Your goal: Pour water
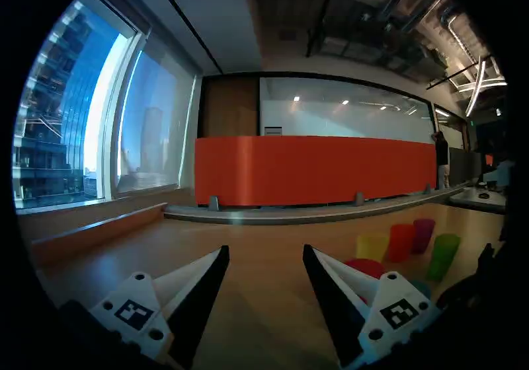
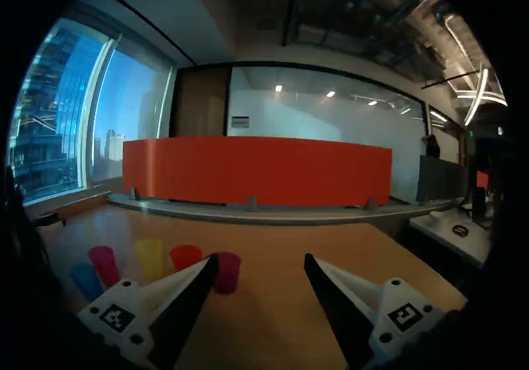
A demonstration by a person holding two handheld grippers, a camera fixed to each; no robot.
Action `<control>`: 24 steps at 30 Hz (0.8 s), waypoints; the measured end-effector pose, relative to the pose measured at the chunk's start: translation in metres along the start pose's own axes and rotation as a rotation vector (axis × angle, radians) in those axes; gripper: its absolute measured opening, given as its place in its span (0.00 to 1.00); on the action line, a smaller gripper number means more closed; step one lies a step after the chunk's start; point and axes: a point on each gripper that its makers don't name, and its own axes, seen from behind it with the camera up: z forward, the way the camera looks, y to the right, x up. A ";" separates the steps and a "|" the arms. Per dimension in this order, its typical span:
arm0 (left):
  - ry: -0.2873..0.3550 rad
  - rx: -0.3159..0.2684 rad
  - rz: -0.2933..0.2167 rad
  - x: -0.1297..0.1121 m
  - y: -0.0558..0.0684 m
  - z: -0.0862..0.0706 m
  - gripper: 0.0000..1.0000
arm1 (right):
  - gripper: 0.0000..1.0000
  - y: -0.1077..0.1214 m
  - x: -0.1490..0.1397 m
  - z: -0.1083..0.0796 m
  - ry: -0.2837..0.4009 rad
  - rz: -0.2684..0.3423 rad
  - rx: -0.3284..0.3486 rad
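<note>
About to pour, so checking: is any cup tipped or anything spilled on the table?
Nothing stands out. The coloured cups stand upright on the wooden table, no spill visible. Both the left gripper and right gripper are open, empty.

Both views look low across the table [image 1: 264,284] toward the orange partition [image 1: 311,170], apparently side by side, sharing the cups [image 1: 401,241].

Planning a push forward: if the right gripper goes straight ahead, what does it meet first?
Probably nothing near: the right gripper points over bare table toward the far orange partition. The magenta cup sits just left of that line; depth unclear.
</note>
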 end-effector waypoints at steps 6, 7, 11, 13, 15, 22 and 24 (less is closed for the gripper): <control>0.001 0.002 0.004 -0.004 -0.002 0.003 0.82 | 1.00 0.001 -0.001 -0.001 -0.004 -0.001 -0.002; 0.000 0.001 0.003 -0.004 -0.002 0.003 0.82 | 1.00 0.001 -0.001 -0.001 -0.005 0.002 -0.003; -0.002 -0.003 -0.003 -0.007 -0.002 0.004 0.82 | 1.00 0.003 0.000 -0.001 -0.007 0.010 -0.005; -0.003 -0.005 -0.006 -0.008 -0.002 0.004 0.82 | 1.00 0.003 0.001 -0.001 -0.006 0.012 -0.006; -0.004 -0.007 -0.008 -0.009 -0.002 0.005 0.82 | 1.00 0.003 0.002 -0.001 -0.004 0.012 -0.007; -0.018 -0.014 -0.008 -0.013 -0.001 0.006 0.82 | 1.00 0.001 0.002 0.000 -0.005 0.009 -0.004; -0.023 -0.015 -0.008 -0.014 -0.001 0.006 0.82 | 1.00 0.001 0.002 0.000 -0.006 0.008 -0.003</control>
